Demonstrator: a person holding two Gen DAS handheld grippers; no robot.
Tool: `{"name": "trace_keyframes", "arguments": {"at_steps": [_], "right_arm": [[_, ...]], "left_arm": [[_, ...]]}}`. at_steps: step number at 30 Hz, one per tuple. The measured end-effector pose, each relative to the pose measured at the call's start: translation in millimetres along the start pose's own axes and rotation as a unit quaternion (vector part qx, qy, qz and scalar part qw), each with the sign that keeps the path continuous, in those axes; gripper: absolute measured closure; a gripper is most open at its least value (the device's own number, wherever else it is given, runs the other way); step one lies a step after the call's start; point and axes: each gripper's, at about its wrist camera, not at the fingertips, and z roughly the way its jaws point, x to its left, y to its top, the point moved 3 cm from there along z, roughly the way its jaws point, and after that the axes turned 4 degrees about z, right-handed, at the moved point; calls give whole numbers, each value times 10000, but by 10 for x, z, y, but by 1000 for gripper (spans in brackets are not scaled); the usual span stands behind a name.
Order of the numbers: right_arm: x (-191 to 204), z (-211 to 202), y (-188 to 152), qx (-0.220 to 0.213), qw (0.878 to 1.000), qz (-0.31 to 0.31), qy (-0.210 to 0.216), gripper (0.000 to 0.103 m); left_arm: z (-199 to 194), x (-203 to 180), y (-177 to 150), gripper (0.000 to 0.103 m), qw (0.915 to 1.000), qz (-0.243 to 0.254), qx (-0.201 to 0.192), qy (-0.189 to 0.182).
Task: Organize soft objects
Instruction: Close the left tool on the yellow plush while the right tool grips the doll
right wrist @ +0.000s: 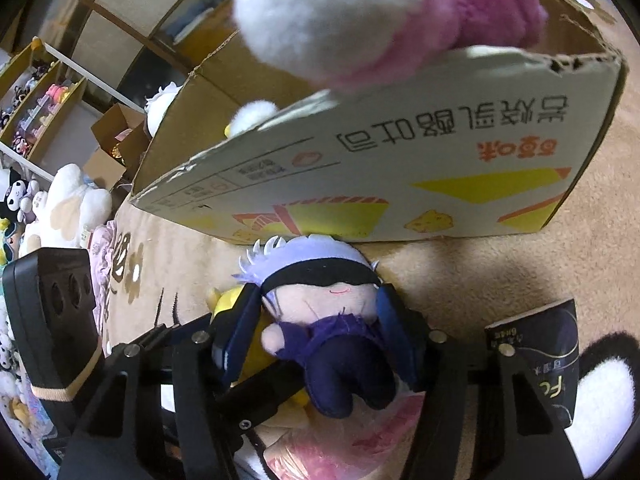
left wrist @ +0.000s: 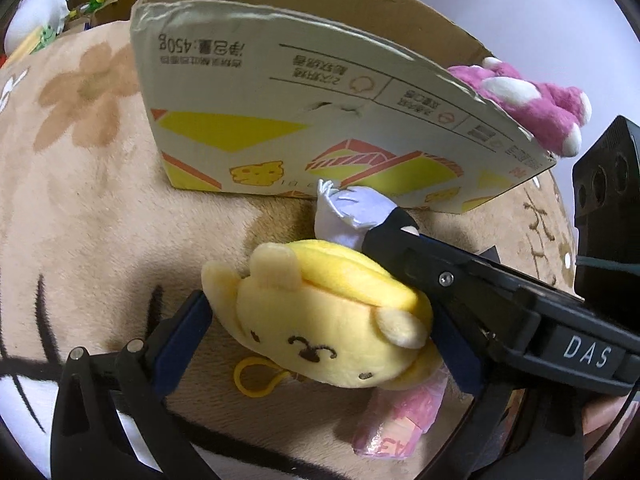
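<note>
My left gripper (left wrist: 320, 312) is shut on a yellow bear-faced plush (left wrist: 320, 320), its blue pads (left wrist: 184, 340) pressed against both sides, just above the beige blanket (left wrist: 100, 220). A yellow clip ring (left wrist: 256, 376) hangs from the plush. Close beside it, my right gripper (right wrist: 318, 300) is shut on a small doll (right wrist: 320, 304) with pale lilac hair, a black blindfold and dark purple clothes. In the left wrist view the doll (left wrist: 348, 208) shows at the right finger's tip. Both toys sit just in front of the open cardboard box (left wrist: 320, 92) (right wrist: 400, 168).
A pink and white plush (left wrist: 532, 96) (right wrist: 400, 8) hangs over the box's near wall. A pink plastic packet (left wrist: 400, 412) lies under the grippers. A dark booklet (right wrist: 548, 356) lies to the right. White plush toys (right wrist: 76, 204) and toy-filled shelves (right wrist: 40, 108) stand at the left.
</note>
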Motion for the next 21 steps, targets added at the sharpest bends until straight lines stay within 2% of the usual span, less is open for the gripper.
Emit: {"name": "trace_keyframes", "arguments": {"at_steps": [5,11,16,21], "right_arm": [[-8,11,1,-3,10000,17,21,39],[-18,10,12,11,10000,-10,-27,38],[-10,33,33,57,10000,-64,8,38],[-6,63,47,49,9999,-99,22,37]], "left_arm": [[-21,-54,1,1,9997,179,-87,126],[10,-189,-13,11,9991,378,-134,107],[32,-174,-4,15,9998,172,-98,-60],[7,-160,-7,22,9997,212,-127,-13]]}}
